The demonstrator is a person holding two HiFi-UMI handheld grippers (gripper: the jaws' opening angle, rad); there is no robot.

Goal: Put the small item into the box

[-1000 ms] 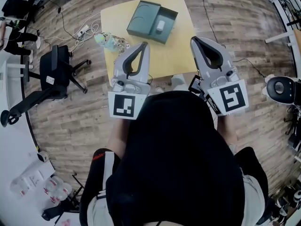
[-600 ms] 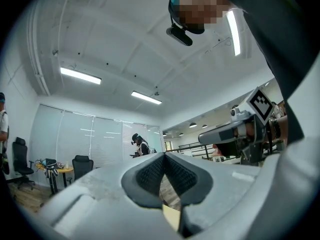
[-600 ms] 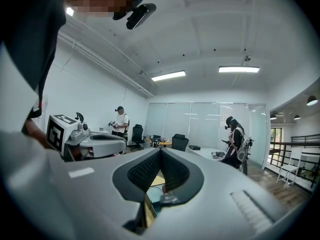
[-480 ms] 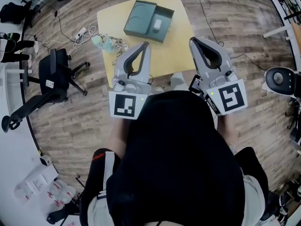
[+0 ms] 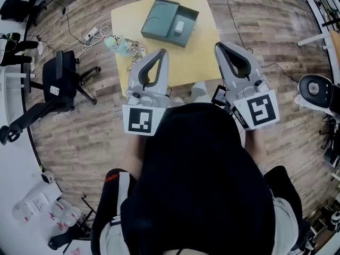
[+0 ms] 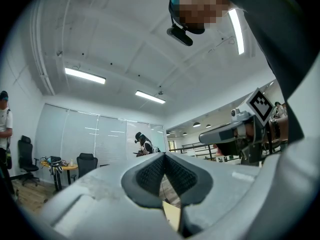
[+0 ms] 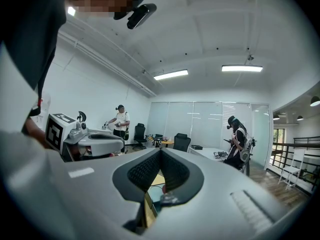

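Note:
A dark green box (image 5: 183,28) lies open on the small yellow table (image 5: 199,57), with its lid (image 5: 158,17) beside it on the left. A small white item (image 5: 179,27) rests inside the box. My left gripper (image 5: 162,52) and right gripper (image 5: 219,47) are held close to my body, over the table's near edge and well short of the box. Both are shut with nothing between the pads. In the left gripper view the left gripper (image 6: 164,156) points up into the room, its tips touching. The right gripper (image 7: 160,151) does the same in the right gripper view.
A pale toy with small bits (image 5: 121,44) sits at the table's left edge. A power strip with cables (image 5: 93,34) lies on the wooden floor. A black office chair (image 5: 61,84) stands to the left and a white device (image 5: 317,94) to the right. Other people stand in the room.
The head view has shifted a little. Both grippers stay shut and in the same place, and the box and item have not moved.

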